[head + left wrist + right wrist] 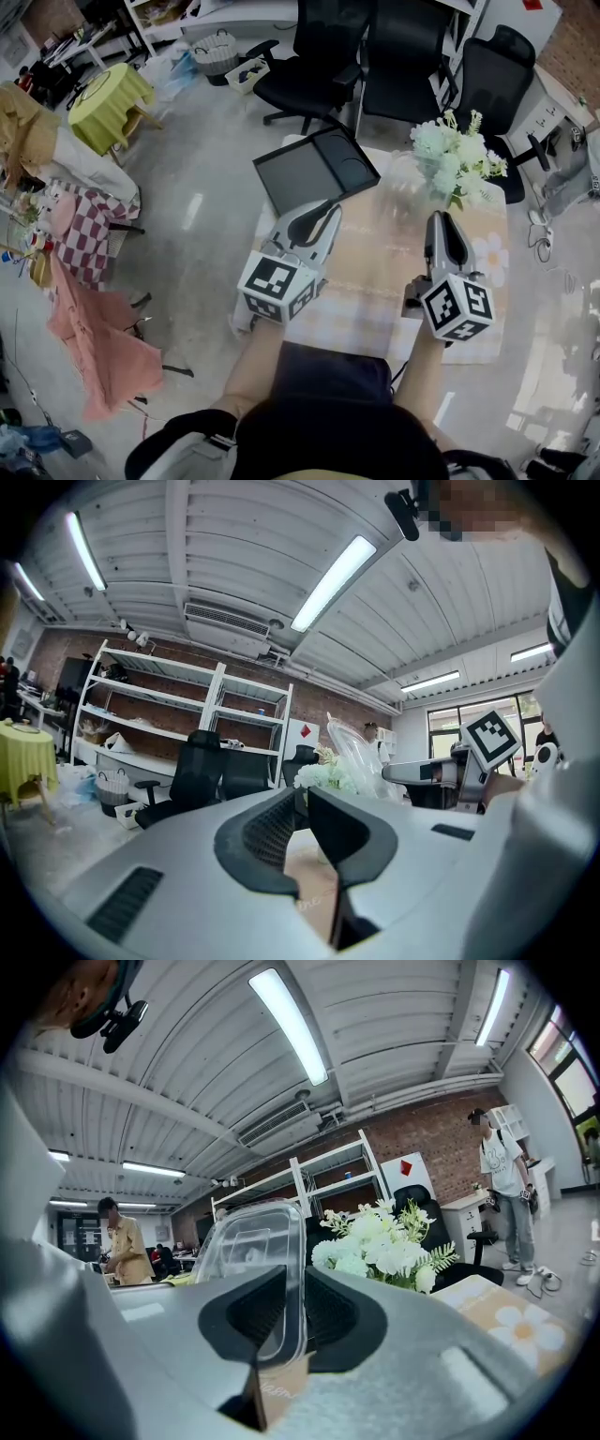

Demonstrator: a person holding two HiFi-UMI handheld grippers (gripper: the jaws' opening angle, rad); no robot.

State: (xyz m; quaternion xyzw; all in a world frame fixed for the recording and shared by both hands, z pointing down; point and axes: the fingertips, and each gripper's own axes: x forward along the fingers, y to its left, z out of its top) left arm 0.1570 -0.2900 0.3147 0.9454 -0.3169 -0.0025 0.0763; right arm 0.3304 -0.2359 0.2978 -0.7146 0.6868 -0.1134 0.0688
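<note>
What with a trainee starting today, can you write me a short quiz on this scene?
1. True or false: the right gripper is shut on a clear plastic lid.
2. Which thing lies just beyond the left gripper in the head view? A. black tray B. red bowl C. blue mug
3. Fill in: the flowers on the table are ___ in colour.
Key: 1 true; 2 A; 3 white.

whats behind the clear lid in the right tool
Through the clear lid the room shows; white flowers stand behind to its right. The right tool covers its lower part.
</note>
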